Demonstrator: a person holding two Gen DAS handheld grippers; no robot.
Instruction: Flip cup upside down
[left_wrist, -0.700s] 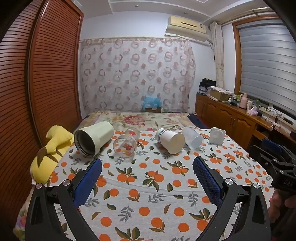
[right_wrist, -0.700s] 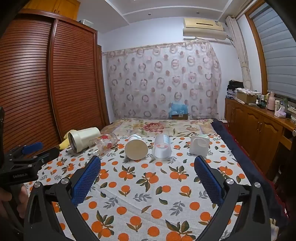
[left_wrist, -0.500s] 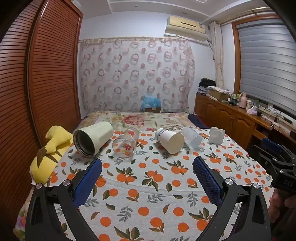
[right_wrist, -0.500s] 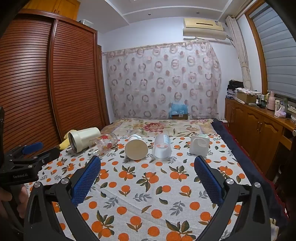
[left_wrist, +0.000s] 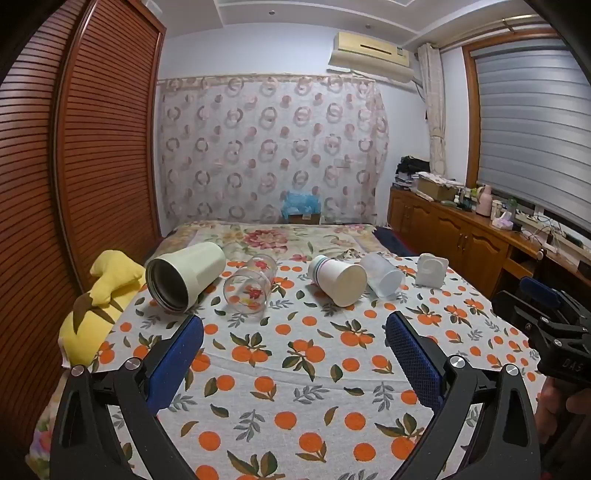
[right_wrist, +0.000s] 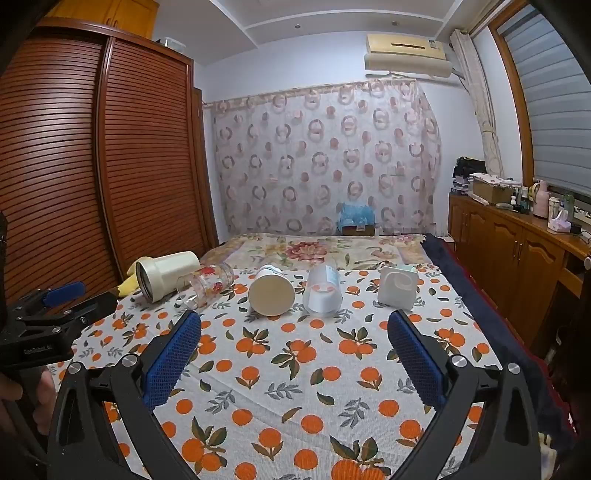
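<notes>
Haven't really started yet: both my left gripper (left_wrist: 293, 341) and right gripper (right_wrist: 293, 341) hang wide open and empty at frame bottom, while the white paper cup (right_wrist: 271, 293) lies sideways mid-frame on the orange-print tablecloth (right_wrist: 295, 369), nothing flipped.

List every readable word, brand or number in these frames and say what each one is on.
"DAS": partial print on the black body of the right gripper, seen from the left wrist view; the rest is cut off.
"GeoRobot.AI" or similar: small white print on the body of the left gripper, seen from the right wrist view; blurred, reading uncertain.
Air conditioner: any badge is too small to read.
Cups on the tablecloth: patterns only, no legible text.
</notes>
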